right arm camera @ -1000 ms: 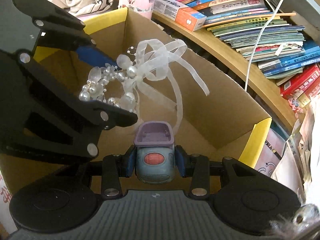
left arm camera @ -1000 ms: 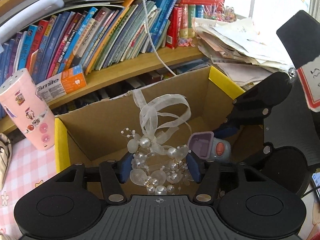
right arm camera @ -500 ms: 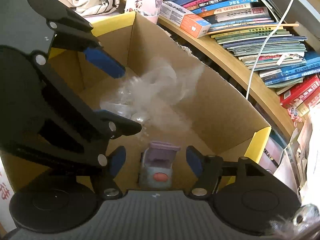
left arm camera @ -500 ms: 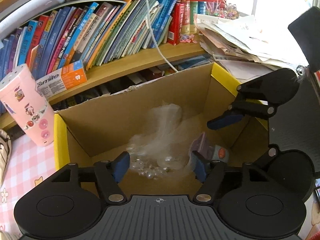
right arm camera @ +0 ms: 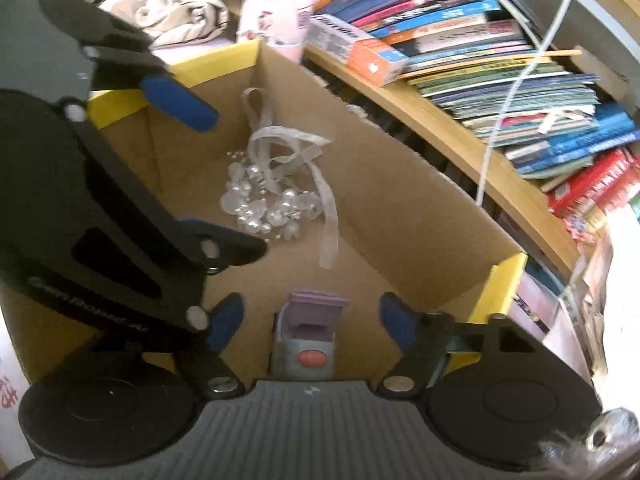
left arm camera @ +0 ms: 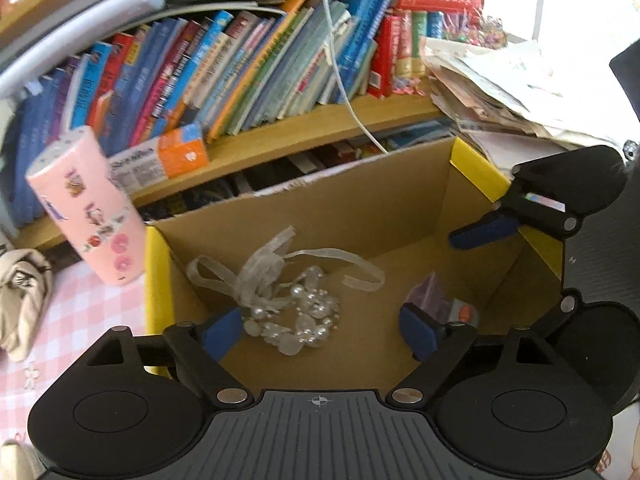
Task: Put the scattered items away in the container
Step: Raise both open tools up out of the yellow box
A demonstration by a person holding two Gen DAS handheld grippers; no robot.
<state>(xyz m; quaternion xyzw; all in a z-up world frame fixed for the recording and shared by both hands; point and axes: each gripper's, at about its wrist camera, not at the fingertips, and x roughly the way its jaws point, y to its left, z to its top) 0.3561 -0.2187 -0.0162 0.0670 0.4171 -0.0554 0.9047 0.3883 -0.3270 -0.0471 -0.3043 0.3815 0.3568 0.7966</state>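
A cardboard box (left arm camera: 352,216) with yellow-taped corners stands in front of the bookshelf; it also shows in the right wrist view (right arm camera: 400,216). A pearl-and-ribbon hair ornament (left arm camera: 292,312) lies on the box floor, also seen in the right wrist view (right arm camera: 272,200). A small grey and purple toy (right arm camera: 308,340) lies on the box floor, partly hidden in the left wrist view (left arm camera: 444,304). My left gripper (left arm camera: 320,334) is open and empty above the box. My right gripper (right arm camera: 310,322) is open and empty, above the toy.
A pink sticker-covered cylinder (left arm camera: 88,208) stands left of the box on a pink checked cloth (left arm camera: 68,320). A shelf of books (left arm camera: 240,64) runs behind. A paper pile (left arm camera: 500,88) lies at the right. A white cable (left arm camera: 340,60) hangs down. A beige cloth bag (left arm camera: 20,296) lies far left.
Both grippers opened and rose. The hair ornament dropped from my left gripper and the toy from my right; both now rest on the box floor.
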